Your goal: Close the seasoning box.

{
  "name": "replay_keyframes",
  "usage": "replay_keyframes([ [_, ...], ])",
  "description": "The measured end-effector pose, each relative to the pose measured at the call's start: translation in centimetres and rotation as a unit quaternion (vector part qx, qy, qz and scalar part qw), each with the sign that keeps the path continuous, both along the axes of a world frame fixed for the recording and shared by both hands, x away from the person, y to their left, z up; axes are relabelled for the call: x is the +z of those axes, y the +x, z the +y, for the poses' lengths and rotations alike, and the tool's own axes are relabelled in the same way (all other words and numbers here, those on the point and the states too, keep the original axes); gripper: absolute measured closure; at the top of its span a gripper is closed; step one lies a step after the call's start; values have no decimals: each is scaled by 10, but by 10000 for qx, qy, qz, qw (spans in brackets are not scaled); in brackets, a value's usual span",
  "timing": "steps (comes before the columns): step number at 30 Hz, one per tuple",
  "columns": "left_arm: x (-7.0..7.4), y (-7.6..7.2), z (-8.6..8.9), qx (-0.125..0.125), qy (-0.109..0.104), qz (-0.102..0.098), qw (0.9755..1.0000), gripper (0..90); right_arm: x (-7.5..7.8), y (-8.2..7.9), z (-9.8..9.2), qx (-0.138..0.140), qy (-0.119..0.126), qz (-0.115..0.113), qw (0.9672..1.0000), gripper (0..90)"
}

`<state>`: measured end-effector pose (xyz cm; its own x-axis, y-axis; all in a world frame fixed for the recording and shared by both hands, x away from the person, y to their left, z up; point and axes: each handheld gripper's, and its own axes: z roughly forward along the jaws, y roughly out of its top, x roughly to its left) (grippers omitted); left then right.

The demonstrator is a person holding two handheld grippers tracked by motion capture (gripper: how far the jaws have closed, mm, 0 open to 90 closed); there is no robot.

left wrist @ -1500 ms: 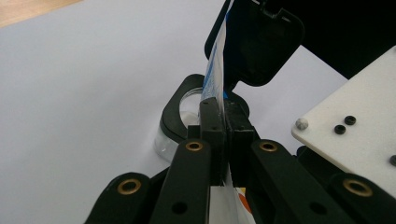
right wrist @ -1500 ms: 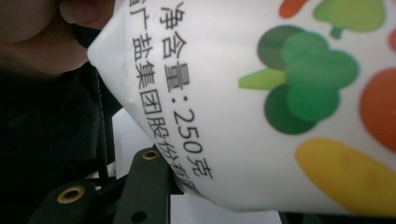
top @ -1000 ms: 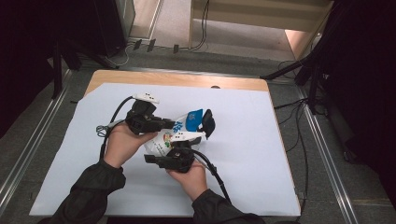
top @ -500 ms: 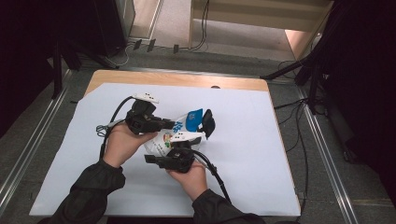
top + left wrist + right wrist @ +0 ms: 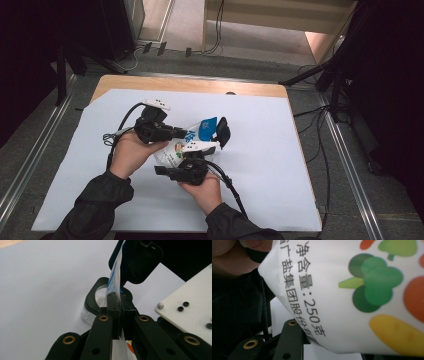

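White table sheet [image 5: 280, 165], both grippers clamping pouch [image 5: 182, 145]

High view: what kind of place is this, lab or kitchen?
Most likely a lab or recording setup, not a kitchen: a wooden table covered by a white sheet, cables on the floor, and dark stand legs around it.

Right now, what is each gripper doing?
Left gripper: shut on the top edge of the white printed bag.
Right gripper: jaws around the bag's body, gripping it.
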<state>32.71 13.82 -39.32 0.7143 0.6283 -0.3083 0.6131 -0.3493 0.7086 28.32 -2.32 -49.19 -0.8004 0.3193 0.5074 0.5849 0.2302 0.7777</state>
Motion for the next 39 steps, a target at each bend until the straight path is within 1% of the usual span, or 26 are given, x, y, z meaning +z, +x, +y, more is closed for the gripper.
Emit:
replay_keyframes([
  [6,1,0,0,5,18,-13,10000,894,0,0,0,-11,1,-6,10000,668],
  [13,0,3,-1,17,-32,8,10000,895,0,1,-1,-45,19,29,10000,667],
  [20,1,4,-2,6,-45,-22,10000,895,2,3,-1,-37,32,29,10000,667],
  [28,1,3,-3,35,5,-64,10000,895,2,3,0,-34,49,35,10000,655],
  [34,2,4,-3,28,-1,-69,10000,895,3,4,-1,-33,86,79,9999,662],
  [39,4,3,-4,30,50,-103,9999,896,3,4,0,-27,92,70,9999,653],
])
